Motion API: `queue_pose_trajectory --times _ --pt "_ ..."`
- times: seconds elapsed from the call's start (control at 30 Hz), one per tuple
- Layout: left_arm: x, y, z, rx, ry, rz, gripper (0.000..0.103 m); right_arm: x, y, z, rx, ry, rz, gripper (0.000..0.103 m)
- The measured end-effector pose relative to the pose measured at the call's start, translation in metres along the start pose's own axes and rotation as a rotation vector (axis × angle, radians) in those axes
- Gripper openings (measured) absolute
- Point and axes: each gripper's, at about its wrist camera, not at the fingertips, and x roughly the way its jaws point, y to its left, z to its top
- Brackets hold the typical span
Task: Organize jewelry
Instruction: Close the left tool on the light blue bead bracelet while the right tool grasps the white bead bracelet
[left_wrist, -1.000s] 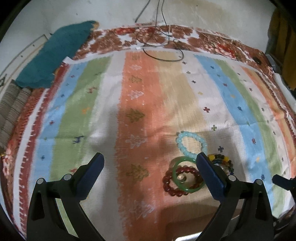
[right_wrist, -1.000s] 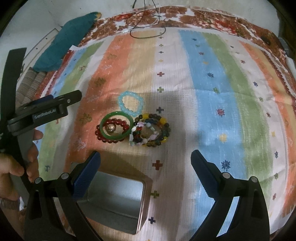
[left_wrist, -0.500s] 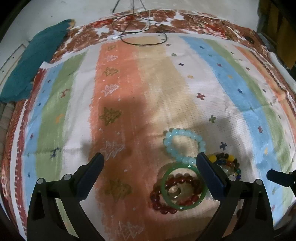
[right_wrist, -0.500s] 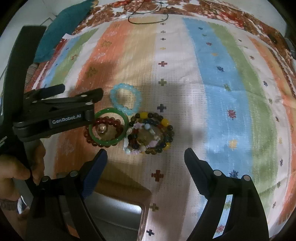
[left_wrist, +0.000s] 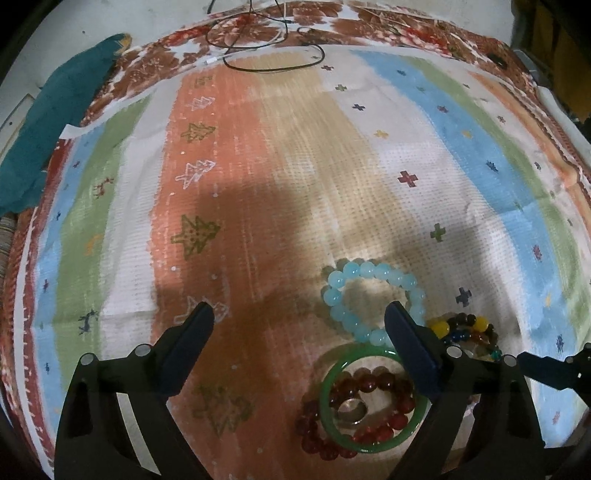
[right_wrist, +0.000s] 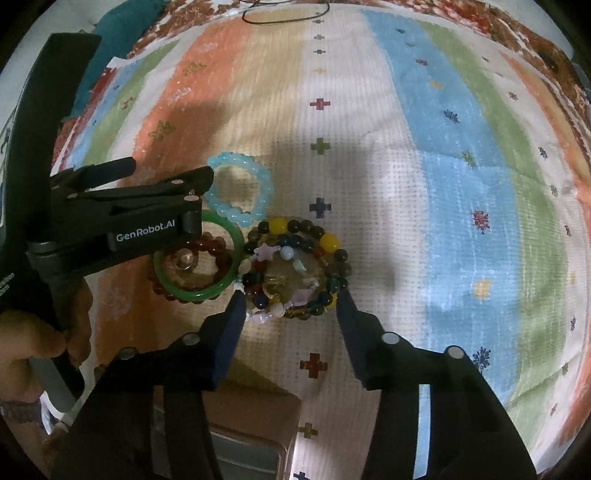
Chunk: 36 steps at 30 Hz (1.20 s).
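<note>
I have the striped cloth spread flat as my work surface, with 1 metal box at 6 o'clock in the right view, presumably there to take the jewelry. My 2 tongs are both wide open and hold nothing: the right tongs straddle the mixed bead pile, set up, I judge, for the first pick, while the left tongs hover with 1 finger over the other pieces. Left of the pile, at 9 o'clock, lie 1 green bangle, 1 red bead bracelet and 1 small ring; 1 pale blue bead bracelet sits at 11.
</note>
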Motion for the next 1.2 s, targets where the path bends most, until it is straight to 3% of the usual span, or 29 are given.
queue_pose_trajectory --times 0.3,0.37,0.53,0.6,0.67,0.87,0.9,1.2 --pt "0.017 -0.003 0.003 0.007 0.046 -0.027 0.072 0.011 0.001 0.003 -0.003 0.025 -0.006 0.031" --pt "0.022 -0.005 0.002 0.015 0.056 -0.024 0.065 0.013 0.001 0.005 0.0 0.028 0.0 0.021" --pt "0.028 -0.009 -0.003 0.033 0.066 -0.03 0.053 0.025 0.002 0.004 -0.008 0.065 -0.009 0.012" --pt "0.029 -0.008 -0.004 0.027 0.067 -0.044 0.046 0.029 0.003 0.003 -0.013 0.074 -0.014 0.011" --pt "0.029 -0.008 -0.004 0.021 0.067 -0.043 0.021 0.028 0.004 0.004 -0.018 0.066 -0.014 0.011" --pt "0.026 -0.008 -0.005 0.003 0.064 -0.039 0.017 0.023 0.009 0.005 -0.039 0.046 -0.013 0.011" --pt "0.025 -0.007 -0.005 -0.001 0.061 -0.033 0.01 0.017 0.009 -0.001 -0.04 0.042 -0.014 0.011" --pt "0.003 0.0 -0.008 -0.039 0.036 -0.029 0.011 -0.015 0.011 -0.009 -0.068 -0.027 -0.011 0.011"
